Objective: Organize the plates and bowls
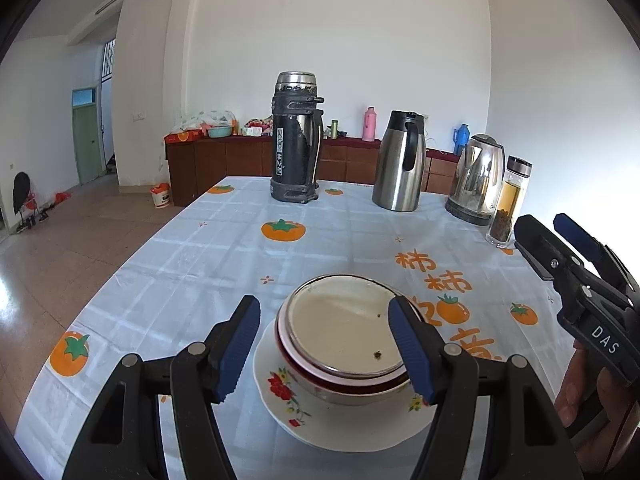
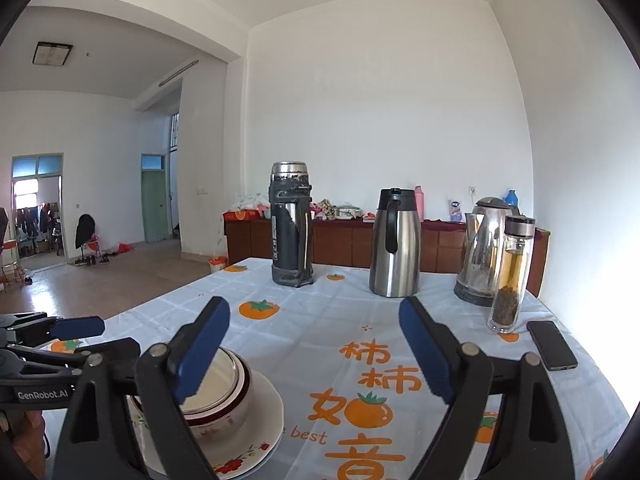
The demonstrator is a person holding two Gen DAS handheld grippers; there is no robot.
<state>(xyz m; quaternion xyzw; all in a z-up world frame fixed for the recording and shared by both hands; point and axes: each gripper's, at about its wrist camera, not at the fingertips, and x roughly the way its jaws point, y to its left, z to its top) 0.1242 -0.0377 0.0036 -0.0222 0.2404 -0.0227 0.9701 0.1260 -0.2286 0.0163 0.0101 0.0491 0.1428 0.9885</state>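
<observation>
A nested stack of bowls (image 1: 344, 340) with a metal-rimmed bowl on top sits on a white floral plate (image 1: 340, 424) on the tablecloth. My left gripper (image 1: 326, 350) is open and straddles the stack, its blue pads apart from the bowls on both sides. My right gripper (image 2: 316, 354) is open and empty, just right of the stack (image 2: 220, 392) and plate (image 2: 256, 432); it also shows at the right edge of the left wrist view (image 1: 560, 236).
A black thermos (image 1: 296, 140), a steel jug (image 1: 400, 164), an electric kettle (image 1: 476, 180) and a glass tea bottle (image 1: 508, 204) stand along the far side. A phone (image 2: 552, 344) lies at the right edge. The table's left edge drops to the floor.
</observation>
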